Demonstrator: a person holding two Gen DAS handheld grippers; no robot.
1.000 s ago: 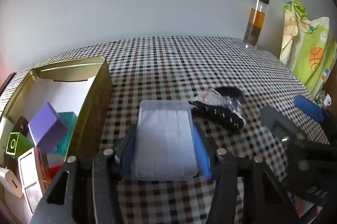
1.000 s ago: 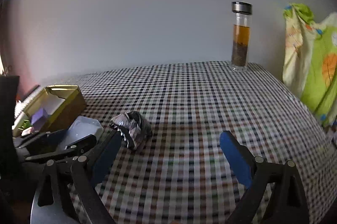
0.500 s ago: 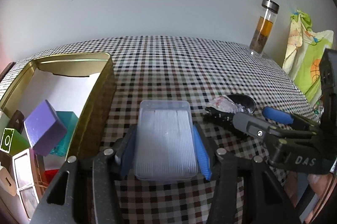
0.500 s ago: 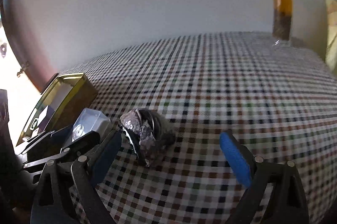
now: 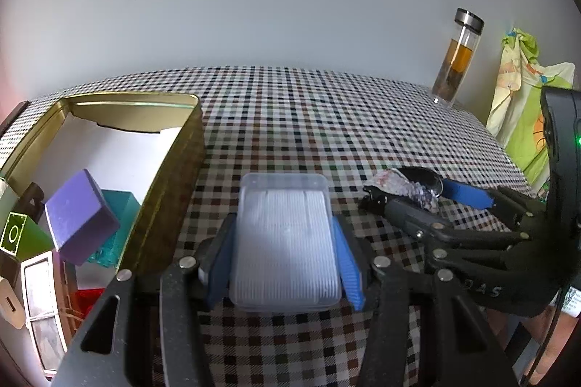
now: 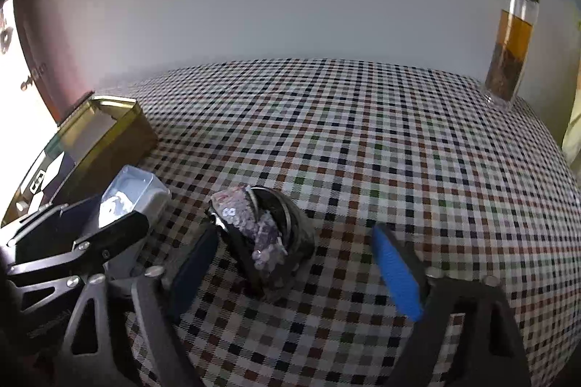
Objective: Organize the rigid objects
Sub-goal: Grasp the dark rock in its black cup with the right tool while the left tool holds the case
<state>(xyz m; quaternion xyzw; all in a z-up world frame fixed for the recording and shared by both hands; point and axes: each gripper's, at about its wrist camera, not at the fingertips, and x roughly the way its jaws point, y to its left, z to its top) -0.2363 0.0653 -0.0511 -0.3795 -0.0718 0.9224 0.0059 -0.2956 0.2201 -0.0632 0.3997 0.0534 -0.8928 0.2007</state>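
My left gripper [image 5: 285,263] is shut on a clear plastic box [image 5: 285,238] and holds it just right of the gold tin [image 5: 167,176]. The tin holds a purple block [image 5: 81,223], a teal block [image 5: 116,223], a green box [image 5: 18,236] and other small items. A black hair claw with sequins [image 6: 261,230] lies on the checked tablecloth. My right gripper [image 6: 294,263] is open with its fingers either side of the claw. The right gripper also shows in the left wrist view [image 5: 428,201], around the claw [image 5: 403,189]. The box and left gripper show at the left of the right wrist view [image 6: 127,198].
A glass bottle of amber liquid [image 6: 512,38] stands at the table's far right corner. A yellow-green cloth [image 5: 523,103] hangs beyond the right edge. A plain wall is behind the table. The tin also shows in the right wrist view [image 6: 109,136].
My right gripper has moved down and left, so its open fingers now flank the hair claw. My left gripper still holds the plastic box, shifted slightly back from the tin.
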